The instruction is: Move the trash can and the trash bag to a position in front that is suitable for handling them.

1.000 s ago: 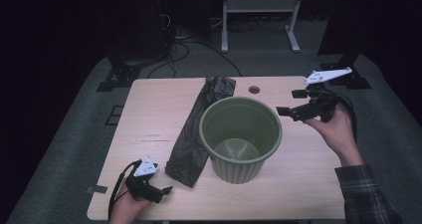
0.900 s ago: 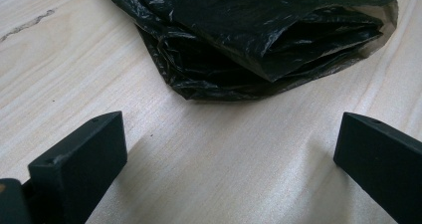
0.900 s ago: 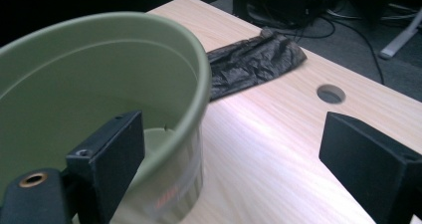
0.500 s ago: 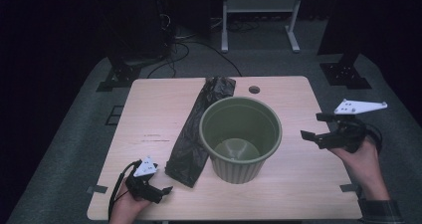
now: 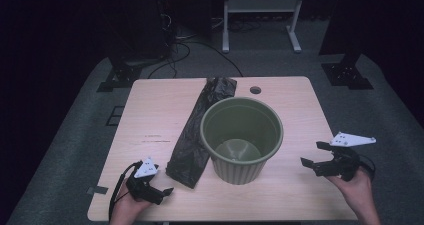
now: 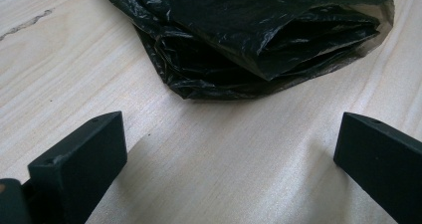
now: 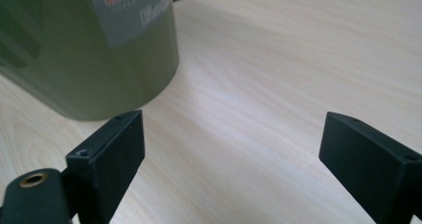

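Olive-green ribbed plastic bin (image 5: 241, 137) and folded black plastic bag (image 5: 200, 130) on a pale wooden surface (image 5: 155, 120), two hand-held grippers at its near edge.

Bin: upright, open mouth up, at mid-surface; a grey label with red lettering on its wall in the right gripper view. Bag: a long crumpled strip running from the far edge toward the near left, lying against the bin's left side; its near end (image 6: 259, 40) lies flat just ahead of the left gripper (image 6: 229, 149). Left gripper (image 5: 150, 182): low over the near-left corner, fingers spread wide, holding nothing. Right gripper (image 5: 327, 157): at the near-right edge, aimed toward the bin's base (image 7: 94, 59), well apart from it in the high view, fingers wide, holding nothing. Small round hole (image 5: 255, 90) in the surface near the far edge.
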A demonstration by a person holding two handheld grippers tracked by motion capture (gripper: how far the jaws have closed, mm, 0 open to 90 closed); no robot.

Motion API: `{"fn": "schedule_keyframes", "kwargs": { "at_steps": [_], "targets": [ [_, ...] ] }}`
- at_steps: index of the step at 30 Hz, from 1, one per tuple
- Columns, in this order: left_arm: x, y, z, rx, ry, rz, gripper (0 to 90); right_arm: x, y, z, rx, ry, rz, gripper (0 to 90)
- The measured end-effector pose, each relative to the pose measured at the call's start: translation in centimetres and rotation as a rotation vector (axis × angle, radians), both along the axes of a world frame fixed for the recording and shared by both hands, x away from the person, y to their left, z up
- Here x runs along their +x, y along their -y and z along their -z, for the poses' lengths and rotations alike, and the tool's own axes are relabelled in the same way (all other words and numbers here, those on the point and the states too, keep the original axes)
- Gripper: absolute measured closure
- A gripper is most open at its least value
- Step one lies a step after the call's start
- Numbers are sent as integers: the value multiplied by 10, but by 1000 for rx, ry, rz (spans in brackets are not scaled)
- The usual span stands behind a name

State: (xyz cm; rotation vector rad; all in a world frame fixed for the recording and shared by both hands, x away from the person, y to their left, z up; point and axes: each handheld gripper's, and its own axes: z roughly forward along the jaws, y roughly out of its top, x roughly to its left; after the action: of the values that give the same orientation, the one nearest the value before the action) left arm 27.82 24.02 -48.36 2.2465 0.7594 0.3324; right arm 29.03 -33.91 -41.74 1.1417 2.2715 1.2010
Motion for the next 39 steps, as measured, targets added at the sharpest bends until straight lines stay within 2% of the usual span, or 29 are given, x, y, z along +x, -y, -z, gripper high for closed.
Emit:
{"fn": "schedule_keyframes", "kwargs": {
  "at_steps": [6,10,12,15,16,23,25,28,30,33,36,39],
  "targets": [
    [-1,0,0,-1,0,0,0,-8,0,27,-13,3,21,95],
    [-1,-2,0,-16,-3,-5,0,-8,-4,41,-60,8,29,95],
    [0,-4,-1,-36,-13,-11,0,-7,-6,50,-106,12,29,95],
    [-1,-5,-4,-42,-9,-11,0,-6,-10,62,-167,-2,23,95],
    [-1,-5,-6,-48,-3,-11,0,-5,-11,64,-174,-9,21,95],
    [-4,1,-28,-135,16,-6,0,1,-7,70,-124,-54,32,94],
    [-2,7,-35,-115,21,-13,0,1,-7,70,-124,-54,32,94],
    [3,16,-43,-136,20,-2,0,1,-7,70,-123,-54,32,95],
    [9,23,-46,-134,18,-9,0,1,-7,70,-123,-54,32,95],
    [17,31,-48,-134,13,5,0,1,-7,70,-123,-54,32,95],
    [29,39,-50,-114,10,0,0,1,-7,70,-124,-54,31,95],
    [41,46,-49,-116,4,-3,0,1,-7,70,-124,-54,29,95]
  ]
}}
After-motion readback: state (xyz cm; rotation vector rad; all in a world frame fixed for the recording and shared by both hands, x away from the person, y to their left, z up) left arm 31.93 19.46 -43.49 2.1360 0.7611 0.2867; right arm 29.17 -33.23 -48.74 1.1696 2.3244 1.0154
